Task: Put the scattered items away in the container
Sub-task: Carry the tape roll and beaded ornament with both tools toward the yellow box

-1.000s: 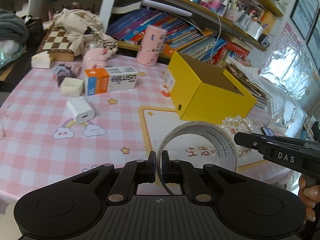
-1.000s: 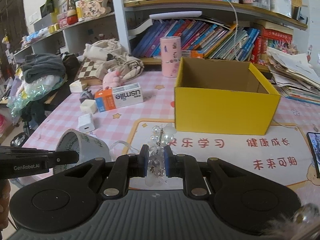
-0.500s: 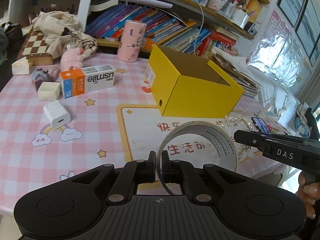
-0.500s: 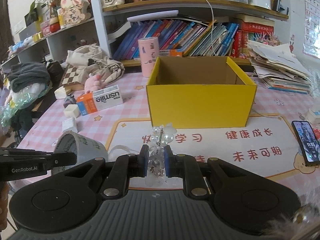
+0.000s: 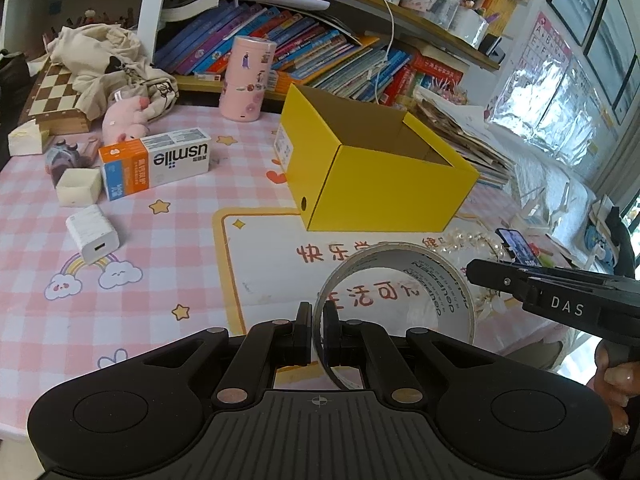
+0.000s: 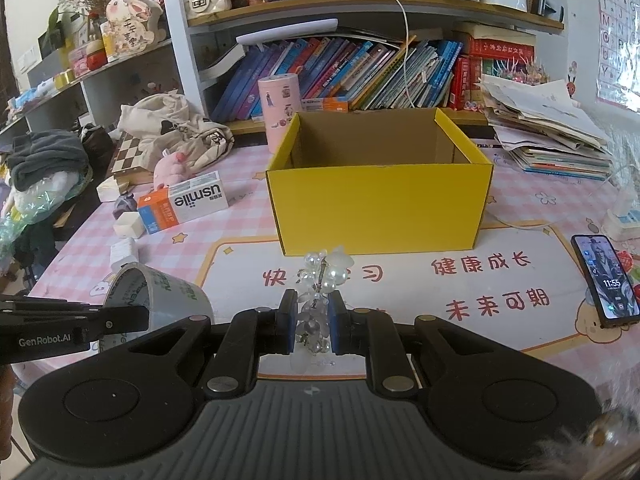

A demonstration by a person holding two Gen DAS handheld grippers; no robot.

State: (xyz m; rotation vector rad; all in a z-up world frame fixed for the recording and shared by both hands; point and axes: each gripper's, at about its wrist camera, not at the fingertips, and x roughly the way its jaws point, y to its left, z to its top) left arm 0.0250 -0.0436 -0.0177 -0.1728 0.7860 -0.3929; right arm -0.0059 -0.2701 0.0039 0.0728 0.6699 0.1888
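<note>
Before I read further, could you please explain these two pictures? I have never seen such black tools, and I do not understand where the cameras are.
No robot here: a person holds one two-finger gripper in each hand, and each carries a camera looking along its fingers. The left gripper is shut on a tape roll. The right gripper is shut on a clear bead ornament. Each view also shows the other gripper from the side. Ahead stands an open yellow box on a pink checked table. A toothpaste carton, a white charger and a phone lie loose there.
</note>
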